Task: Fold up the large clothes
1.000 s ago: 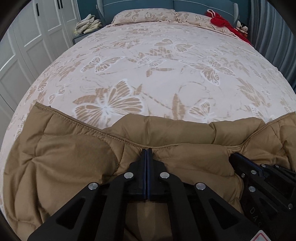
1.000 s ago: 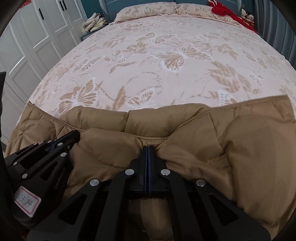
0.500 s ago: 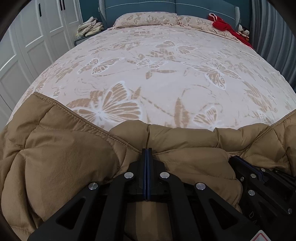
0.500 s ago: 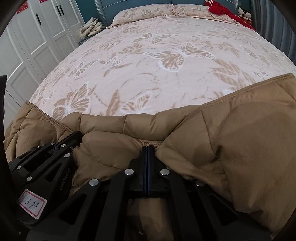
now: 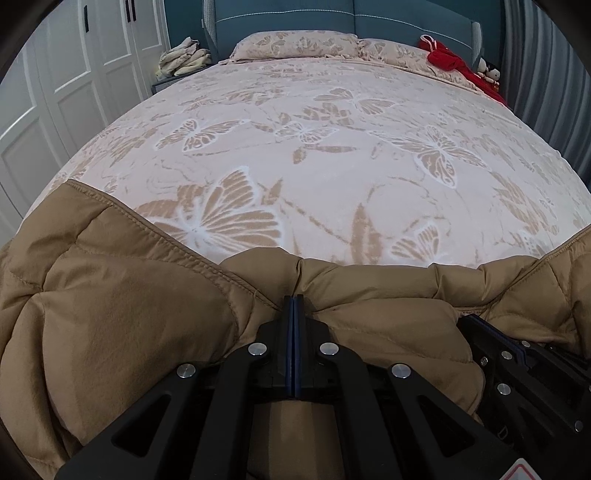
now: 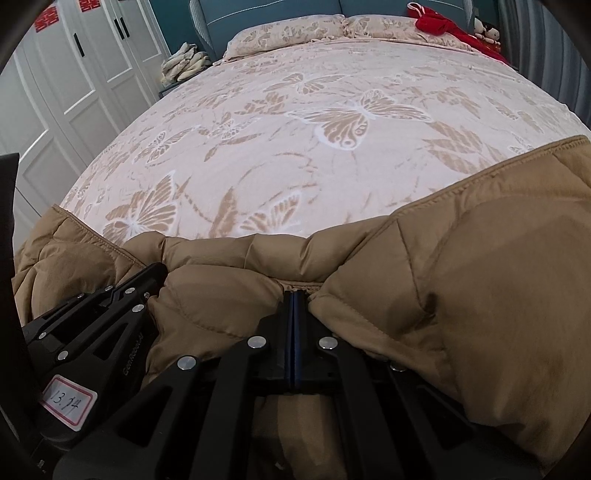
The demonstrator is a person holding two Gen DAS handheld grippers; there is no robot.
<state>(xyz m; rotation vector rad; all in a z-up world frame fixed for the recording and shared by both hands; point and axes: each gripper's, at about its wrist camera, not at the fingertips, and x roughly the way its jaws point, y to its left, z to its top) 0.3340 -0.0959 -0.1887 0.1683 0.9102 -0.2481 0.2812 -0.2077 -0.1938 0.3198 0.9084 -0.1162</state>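
You have the jacket [image 5: 122,317] pinched at its near edge in both hands: the left gripper [image 5: 293,301] and the right gripper [image 6: 294,295] are each closed tight on the fabric, side by side. It bunches around and beyond them on the bed [image 5: 332,147], so I judge the folding barely begun, with no flat fold yet made.

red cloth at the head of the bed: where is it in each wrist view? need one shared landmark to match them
Left wrist view: the red cloth lies top right, on the far right corner of the bed, just right of the pillow.
Right wrist view: the red cloth sits at the top edge, right of centre, again right of the pillow.
Shared landmark: the pale folded pile left of the pillow.
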